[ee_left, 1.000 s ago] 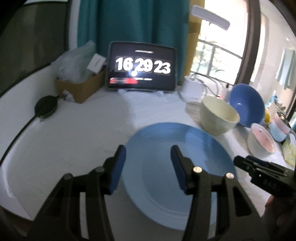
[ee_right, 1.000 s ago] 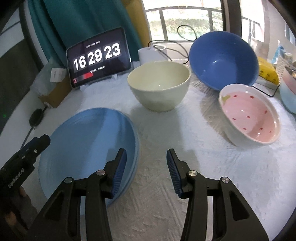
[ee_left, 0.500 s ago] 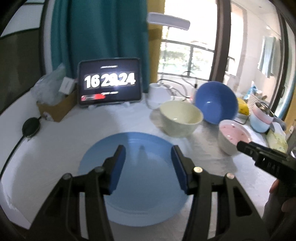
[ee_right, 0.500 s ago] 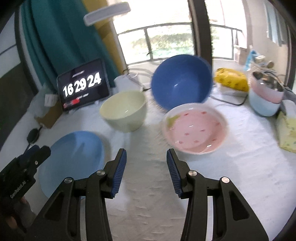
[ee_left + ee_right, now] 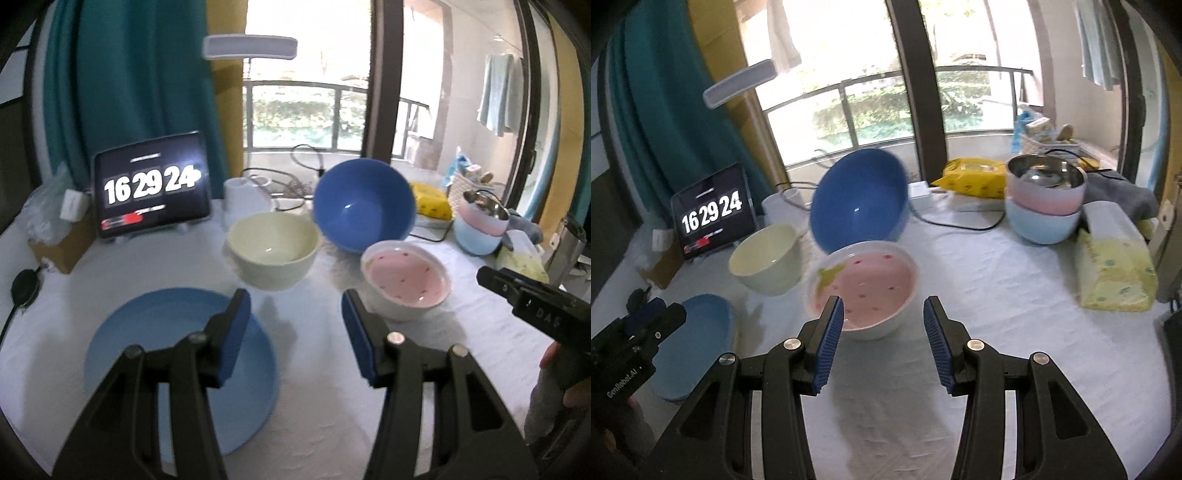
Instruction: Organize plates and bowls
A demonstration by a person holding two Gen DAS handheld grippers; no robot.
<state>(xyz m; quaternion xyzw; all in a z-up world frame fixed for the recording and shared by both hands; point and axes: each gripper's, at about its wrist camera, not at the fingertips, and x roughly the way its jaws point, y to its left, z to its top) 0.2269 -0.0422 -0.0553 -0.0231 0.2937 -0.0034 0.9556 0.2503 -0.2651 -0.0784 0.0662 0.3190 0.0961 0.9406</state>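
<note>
- White cloth covers the table (image 5: 110, 266) in front of a balcony window, with a tablet clock (image 5: 151, 190) propped at the far left beside a teal curtain.
- I hold my left gripper (image 5: 295, 328) above the near edge with its fingers spread apart and nothing between them; the blue plate (image 5: 162, 343) lies flat below its left finger.
- My right gripper (image 5: 882, 341) is likewise spread wide and empty, aimed at the pink strawberry bowl (image 5: 871, 288), which sits just beyond its fingertips.
- Far of that, the cream bowl (image 5: 273, 249) stands upright, and the dark blue bowl (image 5: 364, 205) leans tilted on its side right beside it, close to the pink one.
- At the far right a pink-and-light-blue stacked bowl set (image 5: 1045, 206) sits near a tissue pack (image 5: 1115, 269) and a yellow wipes pack (image 5: 975, 177).
- I judge the task barely begun: three bowls are loose and unnested, and the plate sits alone.
- Compared with a second ago, both cameras have risen and pulled back: the plate filled my left view then and now sits smaller at near left, while my right gripper has swung from the plate's edge toward the pink bowl. The clock has ticked from 23 to 24.
</note>
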